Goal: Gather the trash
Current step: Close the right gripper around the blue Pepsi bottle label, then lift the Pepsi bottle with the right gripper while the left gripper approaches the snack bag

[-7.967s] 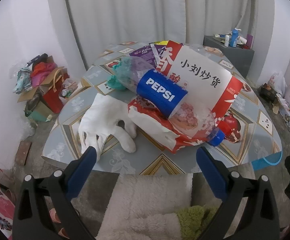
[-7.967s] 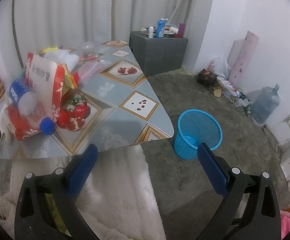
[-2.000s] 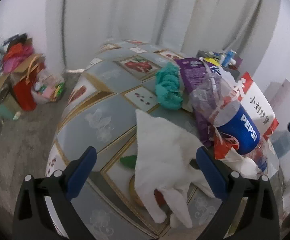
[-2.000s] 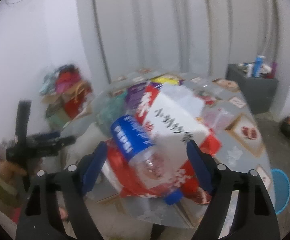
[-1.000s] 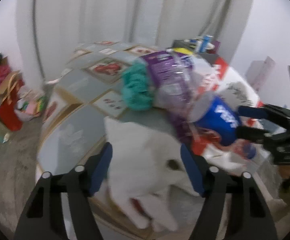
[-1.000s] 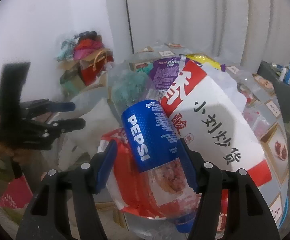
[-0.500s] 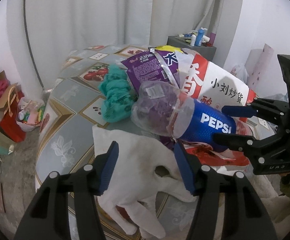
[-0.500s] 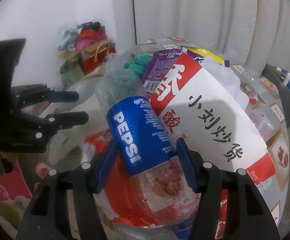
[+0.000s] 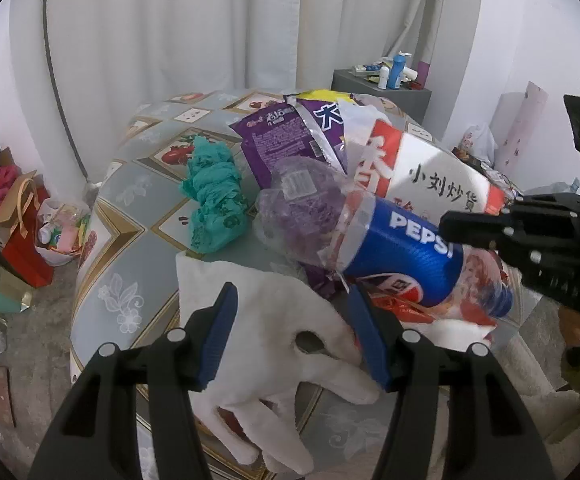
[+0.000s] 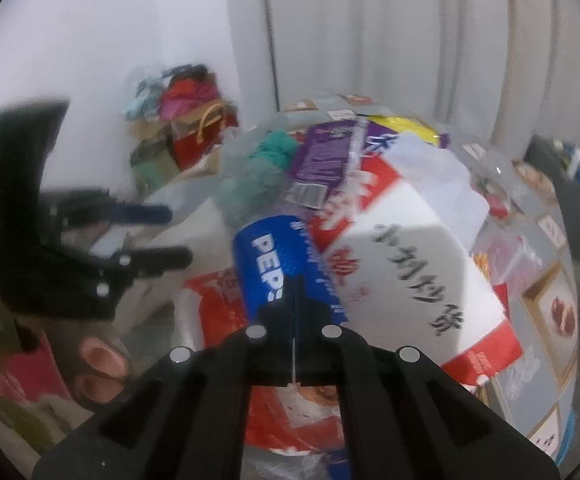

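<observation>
- Left wrist view, far left: a red gift bag (image 9: 25,248) and loose clutter sit on the floor against the wall. I see a bare strip of floor (image 9: 49,320) between them and the table.
- The table's (image 9: 101,280) rounded near edge is uncovered on its left side, which is my only free surface.
- The left gripper (image 9: 292,296) hangs with its jaws apart over a white glove (image 9: 273,320). Neither pad presses on it. The glove's fingers reach the table's near edge.
- Behind it, a teal crumpled wad (image 9: 213,200) lies just beside a purple snack wrapper (image 9: 281,140).
- The Pepsi bottle (image 9: 402,252) lies on its side atop the pile, against a red-and-white snack bag (image 9: 434,172), with its cap end toward the right edge.
- The right gripper (image 9: 450,226) comes in from the right, its tip over the bottle's label.
- Right wrist view, blurred: its jaws are together, and I can make out nothing between them.
</observation>
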Demonstrator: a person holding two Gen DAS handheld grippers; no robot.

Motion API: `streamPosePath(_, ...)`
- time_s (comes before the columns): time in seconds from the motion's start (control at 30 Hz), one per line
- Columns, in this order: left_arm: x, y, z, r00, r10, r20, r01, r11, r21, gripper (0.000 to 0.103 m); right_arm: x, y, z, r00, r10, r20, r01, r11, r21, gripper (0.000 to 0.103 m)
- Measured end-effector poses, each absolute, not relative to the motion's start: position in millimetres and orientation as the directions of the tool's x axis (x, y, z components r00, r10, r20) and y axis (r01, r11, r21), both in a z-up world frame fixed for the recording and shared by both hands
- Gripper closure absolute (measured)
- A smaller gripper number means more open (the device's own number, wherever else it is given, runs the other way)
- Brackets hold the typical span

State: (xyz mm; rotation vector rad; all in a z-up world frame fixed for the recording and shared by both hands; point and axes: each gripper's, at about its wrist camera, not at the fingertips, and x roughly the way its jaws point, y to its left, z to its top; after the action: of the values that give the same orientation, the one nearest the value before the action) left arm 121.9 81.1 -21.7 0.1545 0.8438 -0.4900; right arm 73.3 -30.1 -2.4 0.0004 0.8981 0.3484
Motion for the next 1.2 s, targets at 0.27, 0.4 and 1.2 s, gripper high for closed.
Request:
streamPosePath(0.27,115.3,74.6,-23.9,0.554,-0.348,-0.757,0.475,0.878,-0.055,0.047,62.9,-34.1,0.3,0.526,0.387,-0.757,-0.356,0.909,0.217,0.063)
streamPosePath(0.4,115.9,73.1,-25.7,0.554,-0.335,-0.762,0.468,0.882,-0.048,0.047,65.0,-16.1,-7.3,0.513,0.336,-0.790,-0.404,0.906,0.123,0.050)
streamPosePath(1.2,95.9,68.5,-26.3,0.469,-0.456,-0.756,0.506,0.841,-0.194,0.047,76.5,-9.6,-40.4,0.518,0.290,-0.805,-0.438,0.898,0.042,0.041)
